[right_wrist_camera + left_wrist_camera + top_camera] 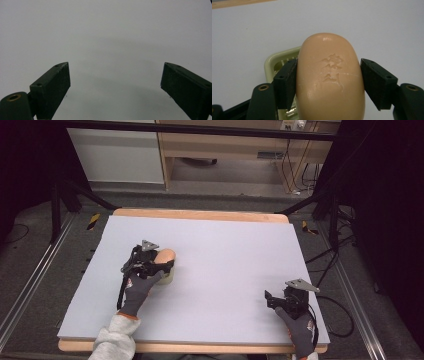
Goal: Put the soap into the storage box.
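A peach-coloured bar of soap point(329, 80) with an embossed mark sits between the two black pads of my left gripper point(328, 63), which is shut on it. Just under and behind the soap lies a pale green soap dish point(278, 61), mostly hidden by the bar. From above, the soap point(164, 255) and the dish point(167, 279) are at the left middle of the table, with the left gripper point(162, 265) around the bar. My right gripper point(270, 301) rests near the front right corner, open point(115, 75), with nothing between its pads.
A light grey mat point(225, 260) covers the wooden table, whose front edge point(200, 347) runs near the person's sleeves. Beyond the table's far edge are black frame legs, cables and a wooden cabinet point(225, 150).
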Motion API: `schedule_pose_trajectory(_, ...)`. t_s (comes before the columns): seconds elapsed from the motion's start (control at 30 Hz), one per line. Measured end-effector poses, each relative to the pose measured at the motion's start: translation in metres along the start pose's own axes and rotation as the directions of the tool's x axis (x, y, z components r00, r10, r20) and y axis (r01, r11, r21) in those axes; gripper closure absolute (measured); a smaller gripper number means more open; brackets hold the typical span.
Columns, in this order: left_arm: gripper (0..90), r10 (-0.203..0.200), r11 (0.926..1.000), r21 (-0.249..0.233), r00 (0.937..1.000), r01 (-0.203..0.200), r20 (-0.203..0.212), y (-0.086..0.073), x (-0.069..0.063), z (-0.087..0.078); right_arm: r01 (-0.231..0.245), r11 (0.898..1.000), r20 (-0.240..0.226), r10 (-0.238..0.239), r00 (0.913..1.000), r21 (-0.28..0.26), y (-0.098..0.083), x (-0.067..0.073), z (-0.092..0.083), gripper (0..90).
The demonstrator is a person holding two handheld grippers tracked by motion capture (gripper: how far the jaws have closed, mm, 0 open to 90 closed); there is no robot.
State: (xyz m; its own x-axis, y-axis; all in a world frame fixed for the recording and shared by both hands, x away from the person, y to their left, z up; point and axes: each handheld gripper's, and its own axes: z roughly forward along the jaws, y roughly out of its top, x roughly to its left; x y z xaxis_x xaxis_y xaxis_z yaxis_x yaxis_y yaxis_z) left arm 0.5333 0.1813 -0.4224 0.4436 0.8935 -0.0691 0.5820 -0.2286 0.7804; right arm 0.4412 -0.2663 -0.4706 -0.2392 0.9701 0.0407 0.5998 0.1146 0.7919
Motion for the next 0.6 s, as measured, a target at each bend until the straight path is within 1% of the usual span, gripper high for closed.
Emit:
schedule_pose_trajectory(0.2,32.4,-0.002,1.0,0.009,0.9999,0.002,-0.011,0.0,0.007,0.006,0.005,1.0,0.003,-0.005,1.0,0.001,0.0,0.0,0.0,9.2)
schedule_pose_trajectory(0.3,32.4,-0.014,0.9998,0.012,0.9998,0.014,-0.012,-0.002,0.009,0.009,0.005,1.0,0.004,-0.005,1.0,0.001,0.0,0.0,0.0,9.3)
schedule_pose_trajectory(0.4,32.5,-0.011,0.9997,0.022,0.9998,0.011,-0.014,-0.003,0.012,0.012,0.006,1.0,0.003,-0.006,1.0,0.004,0.0,0.0,0.001,9.2)
schedule_pose_trajectory(0.47,32.5,-0.018,0.9996,0.02,0.9997,0.018,-0.014,-0.004,0.012,0.014,0.011,1.0,0.005,-0.011,0.9999,0.002,0.0,0.0,0.001,9.2)
schedule_pose_trajectory(0.6,32.5,-0.019,0.9992,0.035,0.9996,0.02,-0.019,-0.007,0.014,0.018,0.013,1.0,0.007,-0.013,0.9999,0.003,0.0,0.0,0.002,9.3)
